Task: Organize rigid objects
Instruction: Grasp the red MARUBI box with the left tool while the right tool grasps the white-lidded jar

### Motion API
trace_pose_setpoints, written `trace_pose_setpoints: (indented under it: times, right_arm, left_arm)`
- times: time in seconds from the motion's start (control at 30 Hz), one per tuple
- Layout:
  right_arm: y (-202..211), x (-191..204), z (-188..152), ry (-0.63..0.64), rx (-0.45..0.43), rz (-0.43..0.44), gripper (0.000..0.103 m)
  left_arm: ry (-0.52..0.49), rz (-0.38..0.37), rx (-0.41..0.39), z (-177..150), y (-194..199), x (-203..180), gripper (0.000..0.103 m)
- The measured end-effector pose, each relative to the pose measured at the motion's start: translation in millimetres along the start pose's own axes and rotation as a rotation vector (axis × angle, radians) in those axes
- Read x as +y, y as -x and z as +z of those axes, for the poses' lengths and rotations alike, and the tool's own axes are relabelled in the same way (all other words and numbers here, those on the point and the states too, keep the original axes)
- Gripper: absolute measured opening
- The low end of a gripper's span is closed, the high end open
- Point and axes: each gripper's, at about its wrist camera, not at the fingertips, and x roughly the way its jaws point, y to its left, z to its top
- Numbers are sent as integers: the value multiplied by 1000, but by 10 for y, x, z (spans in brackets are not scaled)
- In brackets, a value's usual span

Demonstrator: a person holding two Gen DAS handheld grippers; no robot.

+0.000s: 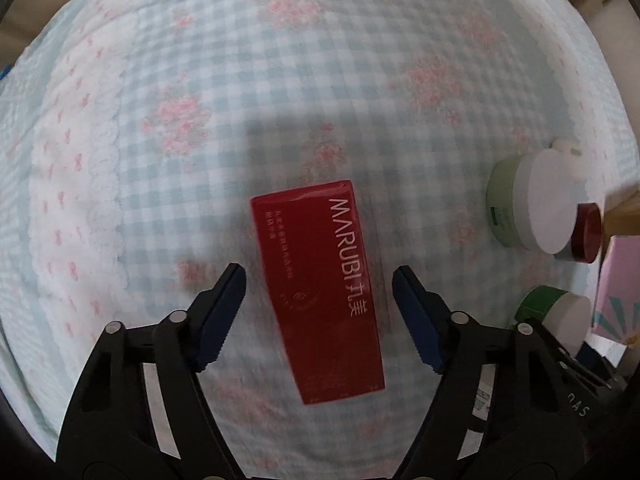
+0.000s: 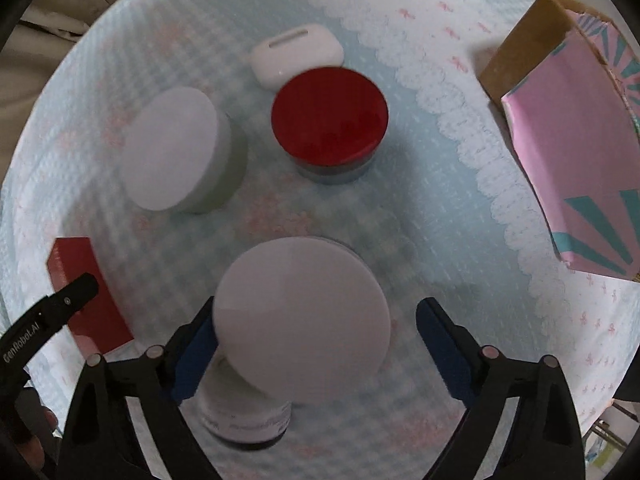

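Note:
A red MARUBI box lies flat on the checked cloth, between the fingers of my open left gripper, which hovers over it with gaps on both sides. My right gripper is open around a white-lidded jar; its left finger is close to the lid, the right finger stands apart. Further off stand a pale green jar with a white lid, a red-lidded jar and a white earbud case. The red box and the left gripper's fingertip show at the right wrist view's left.
A pink and teal carton with a brown side lies at the right edge of the bed. In the left wrist view the jars and a green white-lidded jar stand at the right. The blue checked bedspread stretches away to the left.

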Motion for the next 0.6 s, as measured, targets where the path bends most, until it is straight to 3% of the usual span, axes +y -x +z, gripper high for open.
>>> trace_pose_setpoints:
  times: [0.07,0.13,0.2,0.3,0.6]
  right_arm:
    - [-22,7,-1,2,-2,-4,91]
    - [-32,17,-3,7,-2,10,80]
    - [-34,47,-6,19,0,25,70]
    - [-19,119,-35,55,3,-11,70]
    - [115,55,-71,66,-3,-6,69]
  left_arm:
    - [-11,9,8,-8,-49,-46,52]
    - [-24,34,17,-23,-91,-96,44]
    - [-30,36,12,-42,-97,-123,43]
    - [-34,33,6,-88,-99,-150,42]
    - [-78,-16,-26,-284,131,-100,39]
